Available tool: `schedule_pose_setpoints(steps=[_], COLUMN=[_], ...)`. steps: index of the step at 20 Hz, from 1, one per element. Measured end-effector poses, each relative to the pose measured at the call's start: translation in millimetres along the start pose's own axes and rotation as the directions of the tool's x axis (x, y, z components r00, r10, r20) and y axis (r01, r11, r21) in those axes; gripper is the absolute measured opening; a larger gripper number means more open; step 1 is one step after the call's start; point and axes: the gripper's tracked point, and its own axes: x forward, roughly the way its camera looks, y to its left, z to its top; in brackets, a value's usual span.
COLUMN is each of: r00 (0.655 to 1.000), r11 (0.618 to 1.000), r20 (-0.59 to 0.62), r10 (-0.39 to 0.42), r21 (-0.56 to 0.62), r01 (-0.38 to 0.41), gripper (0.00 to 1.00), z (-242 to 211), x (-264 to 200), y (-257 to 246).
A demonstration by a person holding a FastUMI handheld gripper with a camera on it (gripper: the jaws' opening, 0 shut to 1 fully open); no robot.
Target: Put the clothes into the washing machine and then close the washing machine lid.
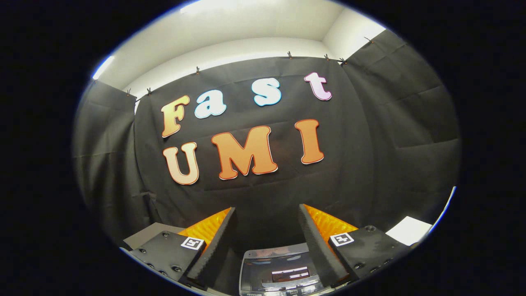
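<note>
My gripper (267, 213) is held high and points at the black cloth wall, its two orange-and-black fingers (218, 234) spread wide apart with nothing between them. Below and between the fingers lies the top of the washing machine (275, 273), a grey body with a dark glossy lid that reflects light. The lid looks closed and flat, though only its rear part is visible. No clothes can be made out.
A grey flat surface (150, 234) sits behind the left finger. A white flat object (409, 230) lies beyond the right finger. The black cloth wall (370, 144) stands close behind the machine.
</note>
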Motion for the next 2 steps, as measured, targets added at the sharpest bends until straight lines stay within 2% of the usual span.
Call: schedule_pose_setpoints(steps=[2], r00=[1.0], r11=[1.0], r20=[0.003], r10=[-0.007], r21=[0.007], r01=[0.007], gripper=[0.96], z=[1.3], x=[-1.2], y=[-3.1])
